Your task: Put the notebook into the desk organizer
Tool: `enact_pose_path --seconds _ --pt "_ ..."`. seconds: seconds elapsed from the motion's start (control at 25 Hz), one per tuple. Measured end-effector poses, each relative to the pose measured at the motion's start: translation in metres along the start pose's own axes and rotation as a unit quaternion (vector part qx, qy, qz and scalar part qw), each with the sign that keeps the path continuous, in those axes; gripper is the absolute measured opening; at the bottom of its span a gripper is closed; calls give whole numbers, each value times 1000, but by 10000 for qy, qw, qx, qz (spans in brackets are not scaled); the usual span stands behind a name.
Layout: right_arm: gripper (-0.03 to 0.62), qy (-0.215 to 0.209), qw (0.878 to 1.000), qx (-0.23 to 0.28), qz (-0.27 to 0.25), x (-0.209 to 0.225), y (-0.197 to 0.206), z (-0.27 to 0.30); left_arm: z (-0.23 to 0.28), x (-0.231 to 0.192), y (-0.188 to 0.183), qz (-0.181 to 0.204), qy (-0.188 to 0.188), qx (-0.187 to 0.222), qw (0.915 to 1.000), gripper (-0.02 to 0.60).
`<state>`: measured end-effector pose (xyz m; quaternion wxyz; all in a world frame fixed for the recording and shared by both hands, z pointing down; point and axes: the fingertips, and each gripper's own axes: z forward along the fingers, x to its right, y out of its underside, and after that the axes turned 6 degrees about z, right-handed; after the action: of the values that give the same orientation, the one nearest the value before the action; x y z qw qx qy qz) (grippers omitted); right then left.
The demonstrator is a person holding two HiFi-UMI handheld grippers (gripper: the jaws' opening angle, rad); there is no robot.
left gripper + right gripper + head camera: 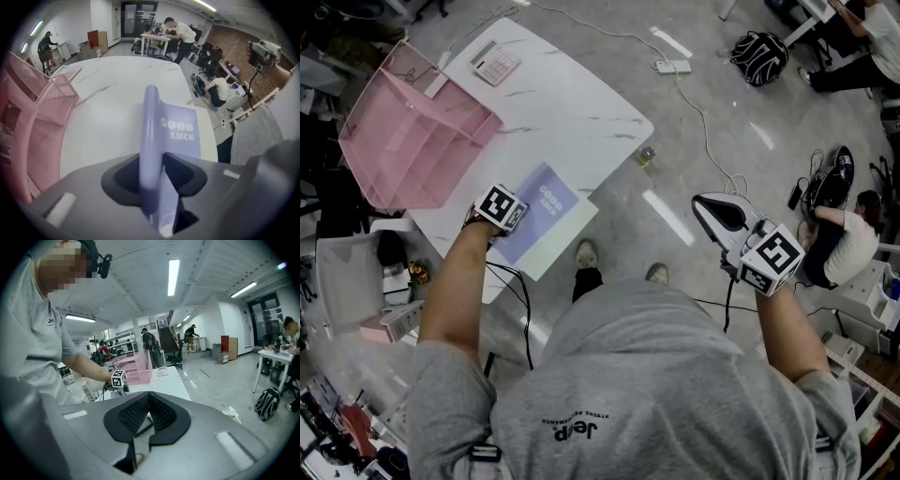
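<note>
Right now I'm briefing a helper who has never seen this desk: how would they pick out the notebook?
Find the white marble-look table; at its near edge, away from the pink desk organizer, a notebook sits clamped in the left gripper. It is the only lavender thing there, with GOOD LUCK in white on its cover.

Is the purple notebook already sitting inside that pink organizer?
No, the notebook rests on the white table, apart from the pink organizer, with its edge clamped in the left gripper.
</note>
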<state>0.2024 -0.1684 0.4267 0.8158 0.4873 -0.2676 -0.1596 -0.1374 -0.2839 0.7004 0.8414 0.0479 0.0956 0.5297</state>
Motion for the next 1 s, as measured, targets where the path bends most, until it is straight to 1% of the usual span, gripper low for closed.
enact_pose_path --seconds 0.04,0.08,0.12,0.16,0.2,0.24,0.32,0.4,0.44,0.52,0.6,0.68,0.72,0.76,0.8,0.84,0.88,0.96,1.0 --pt "2 5 10000 3 -3 1 -1 0 -1 1 2 -56 88 -2 9999 206" --pt "2 10 10000 5 -6 1 -1 0 -1 5 3 -116 252 -18 9996 219" --pt "2 13 10000 8 -10 2 -2 -1 0 12 5 -166 460 -36 9988 261" --pt "2 15 10000 10 -13 2 -2 -1 2 19 6 -195 650 -47 9977 356" --pt "2 16 10000 10 -15 1 -3 -1 4 26 7 -209 770 -39 9968 408" --pt "2 14 10000 9 -18 1 -3 -2 6 31 7 -217 807 -15 9965 416" --pt "2 4 10000 1 -24 1 -3 -2 8 34 7 -232 731 44 9970 442" --pt "2 -14 10000 -3 -29 0 -3 -3 10 35 6 -288 650 85 9974 453" --pt "2 -23 10000 0 -32 -1 -4 -3 10 35 5 -349 636 106 9973 459" --pt "2 -38 10000 7 -39 -1 -5 -3 10 36 2 -527 626 194 9965 491" --pt "2 -62 10000 23 -53 -2 -7 -5 3 34 -2 -762 555 414 9947 514" --pt "2 -100 9999 40 -79 -4 -9 -6 -11 32 -7 -1058 439 809 9901 523" --pt "2 -124 9999 46 -98 -5 -10 -7 -21 32 -9 -1238 413 1080 9855 523" --pt "2 -155 9998 51 -119 -6 -11 -7 -32 35 -10 -1452 434 1394 9786 523" --pt "2 -191 9997 57 -141 -7 -11 -7 -44 40 -8 -1708 495 1732 9687 522" --pt "2 -231 9996 61 -162 -9 -12 -6 -56 46 -5 -1994 565 2074 9561 522" --pt "2 -274 9994 62 -183 -10 -13 -6 -66 53 2 -2290 609 2400 9414 522" --pt "2 -374 9990 49 -228 -15 -14 -4 -81 68 25 -2891 581 2930 9095 520" --pt "2 -436 9987 36 -252 -18 -14 -3 -82 77 41 -3230 560 3113 8920 520"
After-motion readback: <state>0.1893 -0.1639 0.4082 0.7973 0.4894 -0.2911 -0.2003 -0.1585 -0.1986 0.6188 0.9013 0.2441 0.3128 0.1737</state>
